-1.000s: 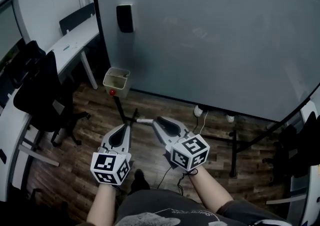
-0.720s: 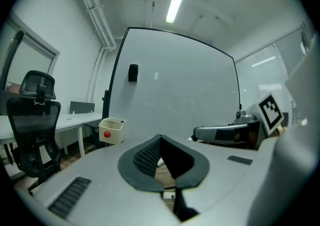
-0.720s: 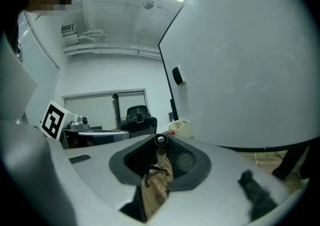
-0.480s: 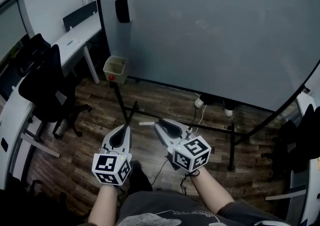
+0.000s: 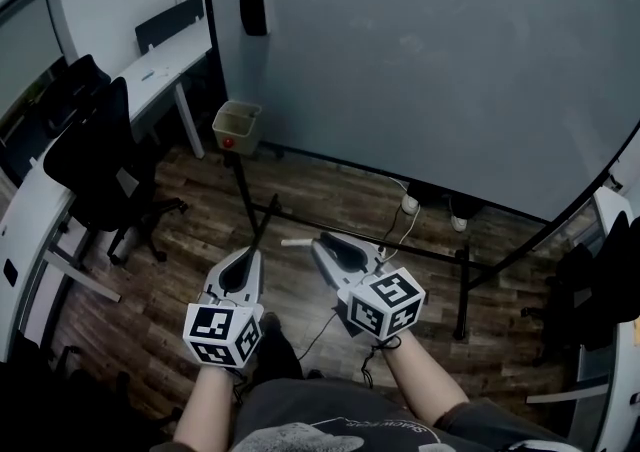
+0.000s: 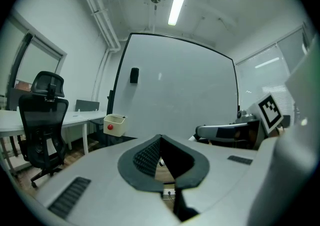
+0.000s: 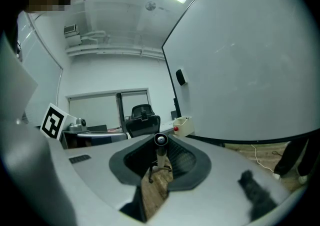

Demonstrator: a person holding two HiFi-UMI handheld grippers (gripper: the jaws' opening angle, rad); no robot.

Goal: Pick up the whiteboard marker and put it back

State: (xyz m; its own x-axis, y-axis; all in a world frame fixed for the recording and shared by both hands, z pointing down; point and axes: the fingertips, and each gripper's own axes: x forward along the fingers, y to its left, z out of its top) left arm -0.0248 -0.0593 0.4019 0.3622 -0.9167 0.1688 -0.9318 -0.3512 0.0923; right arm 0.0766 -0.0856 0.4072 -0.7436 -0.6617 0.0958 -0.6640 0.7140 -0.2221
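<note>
Here, nearest the viewer, two forearms reach forward over the wooden floor [image 5: 150,330], each hand holding a gripper in the air. The left gripper [image 5: 245,262] points ahead, its jaws closed tip to tip with nothing between them. Just to its right, the right gripper [image 5: 328,246] has its jaws clamped on the whiteboard marker [image 5: 296,241]. The marker lies crosswise in the grip, its pale end sticking out leftward past the jaw tips. In the right gripper view its round end faces the camera between the pads. Beyond the grippers, the black stand [image 5: 462,285] of the board crosses the floor. At far left, a black office chair [image 5: 95,155] stands beside a white desk [image 5: 165,70]. A beige box [image 5: 237,127] with a red round thing [image 5: 228,141] on its front sits at the lower left corner of the whiteboard [image 5: 430,70]. Above the box, a black block [image 5: 253,12] is on the board.
</note>
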